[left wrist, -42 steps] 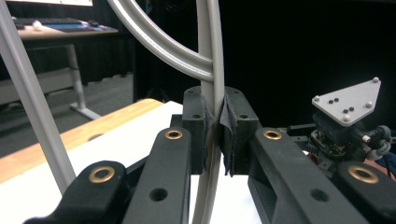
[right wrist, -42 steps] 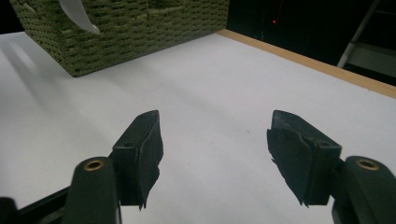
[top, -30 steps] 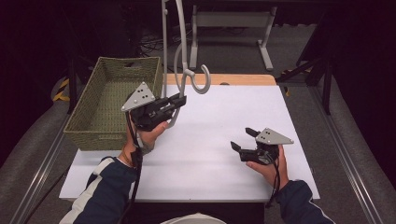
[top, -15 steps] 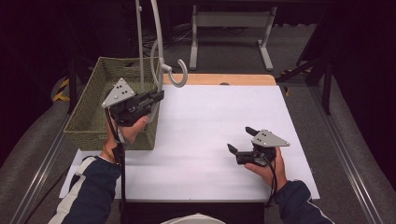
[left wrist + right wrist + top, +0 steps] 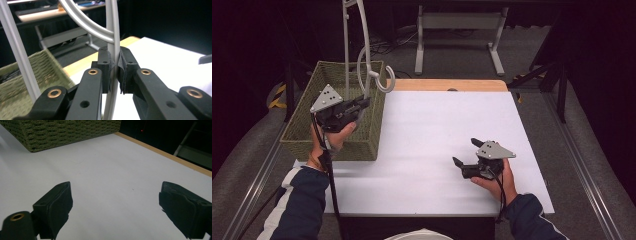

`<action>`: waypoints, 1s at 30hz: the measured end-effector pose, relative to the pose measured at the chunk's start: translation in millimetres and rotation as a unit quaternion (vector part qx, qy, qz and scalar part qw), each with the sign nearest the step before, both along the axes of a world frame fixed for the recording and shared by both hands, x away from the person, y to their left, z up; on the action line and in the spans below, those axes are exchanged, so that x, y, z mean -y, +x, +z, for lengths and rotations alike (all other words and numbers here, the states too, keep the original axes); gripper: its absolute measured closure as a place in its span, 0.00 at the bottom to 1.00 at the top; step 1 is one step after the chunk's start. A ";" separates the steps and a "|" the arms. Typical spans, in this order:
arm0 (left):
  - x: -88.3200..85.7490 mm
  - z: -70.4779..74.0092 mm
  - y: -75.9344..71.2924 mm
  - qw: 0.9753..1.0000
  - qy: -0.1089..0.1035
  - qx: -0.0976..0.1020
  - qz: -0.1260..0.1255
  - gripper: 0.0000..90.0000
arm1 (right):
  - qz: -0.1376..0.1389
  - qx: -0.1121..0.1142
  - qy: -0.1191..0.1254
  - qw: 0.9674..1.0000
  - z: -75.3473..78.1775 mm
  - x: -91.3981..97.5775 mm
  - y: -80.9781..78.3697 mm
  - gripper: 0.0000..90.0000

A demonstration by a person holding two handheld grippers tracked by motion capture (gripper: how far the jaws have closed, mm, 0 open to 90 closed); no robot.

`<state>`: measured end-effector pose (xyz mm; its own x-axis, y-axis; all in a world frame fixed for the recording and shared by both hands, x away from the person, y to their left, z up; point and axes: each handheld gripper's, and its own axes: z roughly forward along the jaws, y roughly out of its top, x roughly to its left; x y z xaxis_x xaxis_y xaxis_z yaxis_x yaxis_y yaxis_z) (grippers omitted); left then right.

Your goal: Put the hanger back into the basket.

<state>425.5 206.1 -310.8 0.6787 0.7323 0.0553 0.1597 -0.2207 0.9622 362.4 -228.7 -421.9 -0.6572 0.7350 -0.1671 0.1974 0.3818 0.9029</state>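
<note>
The grey hanger (image 5: 362, 55) hangs upright over the woven basket (image 5: 302, 137) at the table's left, and the left gripper view shows what the high view cannot: the left gripper (image 5: 115, 63) pinched tight on one of its thin bars. The right gripper (image 5: 464, 152) rests low near the table's front right, jaws spread wide over bare white tabletop (image 5: 112, 170). Beyond the table's wooden far edge (image 5: 447, 85) stands a grey metal frame (image 5: 457, 30) on a dark floor.
</note>
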 end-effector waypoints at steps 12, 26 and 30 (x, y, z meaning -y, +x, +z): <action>-33.3 -22.9 9.3 0.998 0.041 -0.045 0.035 0.91 | 0.003 -0.009 -0.008 1.000 -3.6 -2.3 1.2 0.14; -62.1 -40.7 12.8 0.991 0.091 -0.079 0.065 0.91 | 0.004 -0.017 -0.013 1.000 -5.7 -4.0 2.0 0.14; -63.9 -49.0 18.2 0.987 0.107 -0.095 0.077 0.90 | 0.005 -0.020 -0.015 1.000 -6.5 -4.5 2.3 0.14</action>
<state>443.6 270.0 -359.8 0.5739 0.8125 0.1026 0.3792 -0.3747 0.8461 364.6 -224.2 -428.4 -0.6712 0.7235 -0.1614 0.2298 0.4101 0.8826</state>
